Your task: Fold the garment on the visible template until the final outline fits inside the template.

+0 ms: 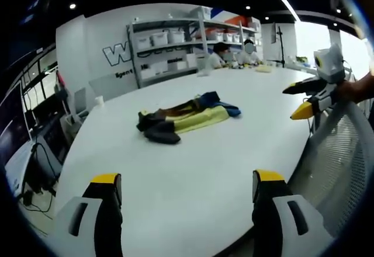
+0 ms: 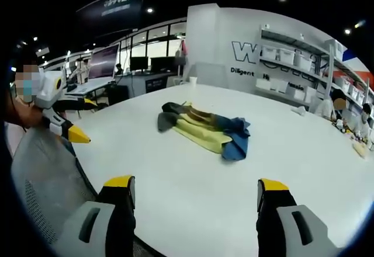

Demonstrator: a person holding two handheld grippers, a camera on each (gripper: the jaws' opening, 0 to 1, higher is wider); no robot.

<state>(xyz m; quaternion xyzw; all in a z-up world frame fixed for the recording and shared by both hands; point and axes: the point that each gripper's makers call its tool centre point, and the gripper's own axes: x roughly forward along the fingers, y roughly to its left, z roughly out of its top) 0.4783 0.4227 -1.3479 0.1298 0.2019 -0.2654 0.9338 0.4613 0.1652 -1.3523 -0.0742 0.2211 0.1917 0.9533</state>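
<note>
A crumpled garment in yellow, blue, brown and dark grey lies in a heap near the middle of the white table. The right gripper view has the same garment ahead of the jaws. My left gripper is open above the near table edge, well short of the cloth, with nothing between its yellow-tipped fingers. My right gripper is open too and holds nothing. The right gripper also shows at the right of the left gripper view, and the left gripper at the left of the right gripper view. No template outline is visible on the table.
A grey mesh chair back stands at the table's near edge, seen also as a chair back in the right gripper view. Shelves with white bins line the far wall. People sit at the far end. Monitors stand on a side desk.
</note>
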